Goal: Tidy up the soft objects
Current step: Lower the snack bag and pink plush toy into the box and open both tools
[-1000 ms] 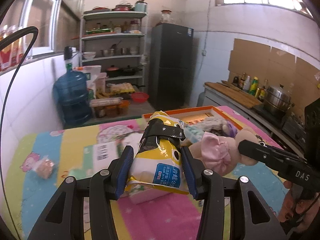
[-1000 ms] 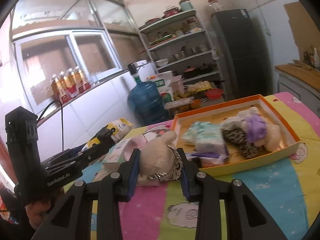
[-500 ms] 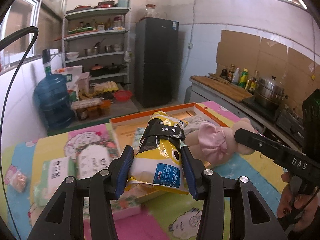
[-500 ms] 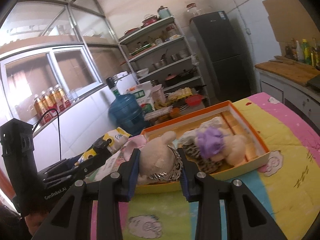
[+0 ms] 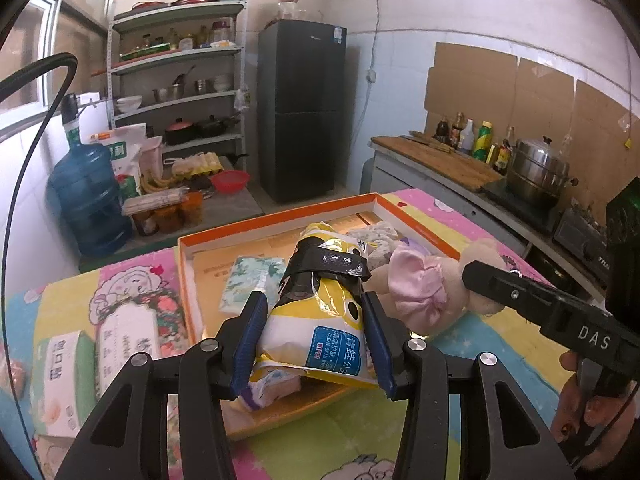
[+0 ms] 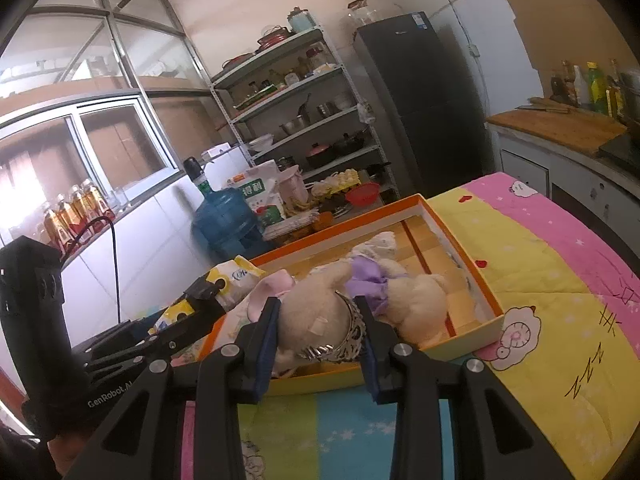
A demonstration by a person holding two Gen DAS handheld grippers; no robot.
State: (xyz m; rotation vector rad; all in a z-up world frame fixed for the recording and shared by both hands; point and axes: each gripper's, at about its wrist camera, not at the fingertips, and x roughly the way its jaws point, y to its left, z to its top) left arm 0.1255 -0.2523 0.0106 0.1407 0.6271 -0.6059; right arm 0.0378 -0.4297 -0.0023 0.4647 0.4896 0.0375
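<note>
- Left gripper fingers pinch a yellow wipes pack above the orange tray
- Right gripper fingers pinch a beige plush toy over the tray's near edge

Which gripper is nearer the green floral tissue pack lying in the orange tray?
Left. The left gripper, shut on the yellow wipes pack, sits just beside the tissue pack. The right gripper, holding the plush toy, is farther over.

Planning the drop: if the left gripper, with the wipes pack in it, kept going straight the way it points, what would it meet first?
Probably the orange tray, likely its floor near the teal tissue pack. The left gripper points down over it; depth is unclear.
</note>
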